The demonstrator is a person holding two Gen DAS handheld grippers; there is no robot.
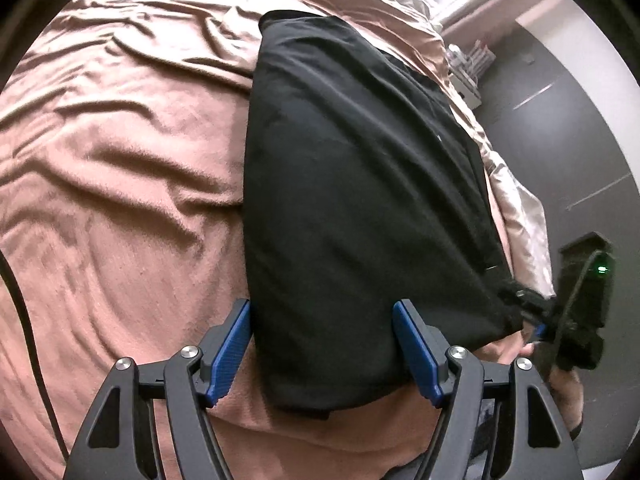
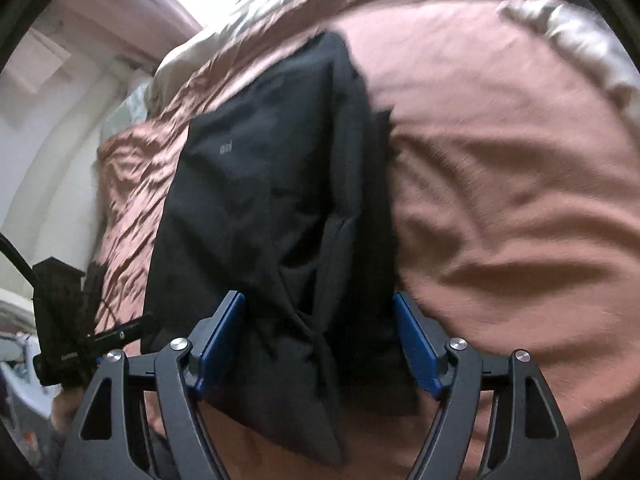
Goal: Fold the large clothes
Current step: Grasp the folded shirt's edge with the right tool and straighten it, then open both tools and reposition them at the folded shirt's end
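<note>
Both grippers, left (image 1: 322, 350) and right (image 2: 318, 344), have jaws wide, holding nothing; the garment (image 1: 360, 184) could slump unfolded on the bed (image 1: 120, 160).

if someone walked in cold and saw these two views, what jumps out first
A long black garment lies in a folded strip down the middle of a rumpled pink bedspread. Both grippers hang over its near end with blue-padded jaws wide apart, the left gripper in its own view and the right gripper in its own, neither pinching cloth.
</note>
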